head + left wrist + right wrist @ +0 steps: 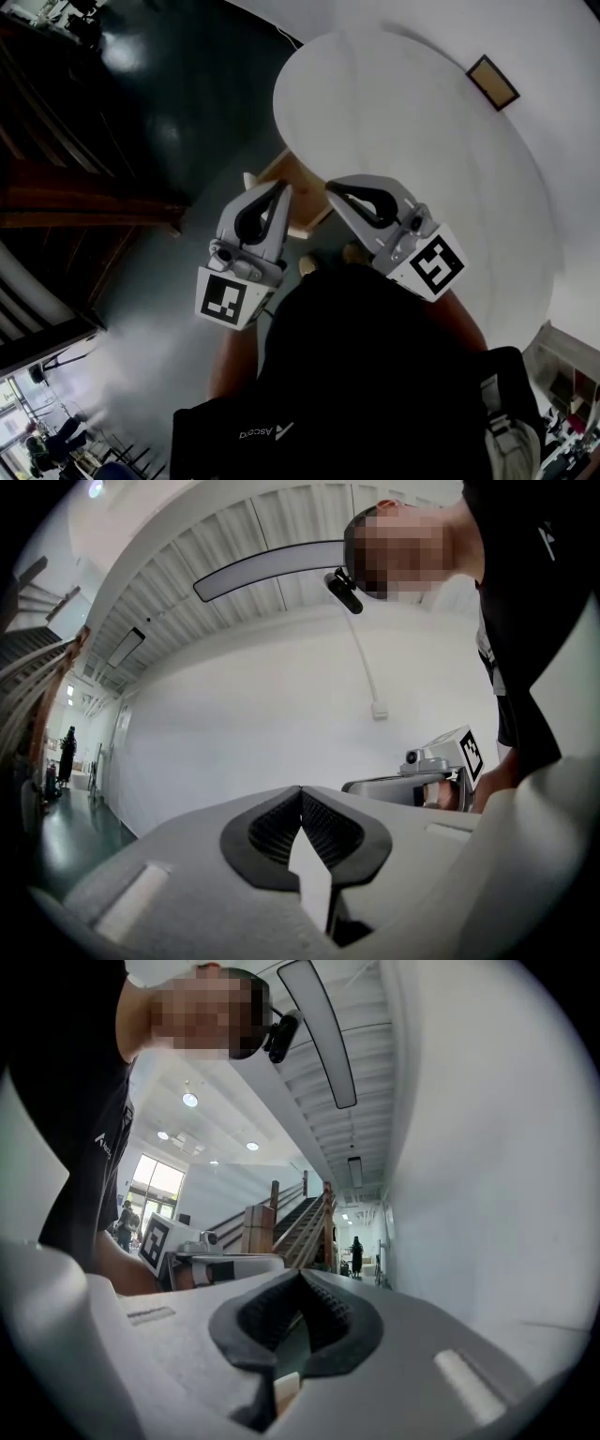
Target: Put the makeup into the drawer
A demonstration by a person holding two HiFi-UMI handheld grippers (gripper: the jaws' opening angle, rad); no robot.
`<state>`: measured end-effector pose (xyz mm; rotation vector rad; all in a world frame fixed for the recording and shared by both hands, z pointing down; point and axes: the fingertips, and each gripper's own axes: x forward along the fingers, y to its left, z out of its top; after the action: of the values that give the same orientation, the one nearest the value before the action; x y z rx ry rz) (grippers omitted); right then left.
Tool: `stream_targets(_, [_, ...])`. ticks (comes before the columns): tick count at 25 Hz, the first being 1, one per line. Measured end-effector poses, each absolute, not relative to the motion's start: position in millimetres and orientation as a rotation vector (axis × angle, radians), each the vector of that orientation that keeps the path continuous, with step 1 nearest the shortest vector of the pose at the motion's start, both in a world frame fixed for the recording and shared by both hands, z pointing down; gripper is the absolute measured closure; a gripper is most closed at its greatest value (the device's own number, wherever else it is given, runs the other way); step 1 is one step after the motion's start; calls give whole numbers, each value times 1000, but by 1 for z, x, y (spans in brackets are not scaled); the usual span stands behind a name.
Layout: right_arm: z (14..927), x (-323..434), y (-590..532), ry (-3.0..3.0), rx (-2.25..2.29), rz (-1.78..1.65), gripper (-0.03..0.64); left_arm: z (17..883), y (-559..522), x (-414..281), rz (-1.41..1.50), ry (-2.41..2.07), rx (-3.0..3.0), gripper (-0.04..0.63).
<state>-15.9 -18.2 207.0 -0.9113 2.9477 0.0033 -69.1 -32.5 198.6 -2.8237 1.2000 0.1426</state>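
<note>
Left gripper [280, 187] beside right gripper [332, 190], both level, jaws together, empty

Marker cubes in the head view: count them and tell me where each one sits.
2. One marker cube is on the left gripper, lower left of centre; the other is on the right gripper, right of centre. None appears hidden.
</note>
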Motion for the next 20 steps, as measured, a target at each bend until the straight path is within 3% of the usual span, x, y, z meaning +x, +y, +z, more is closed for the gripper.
stream_targets(20, [208,-3,-22,2898,-962,-9,614,194,-32,-67,148,1188,-2807,584])
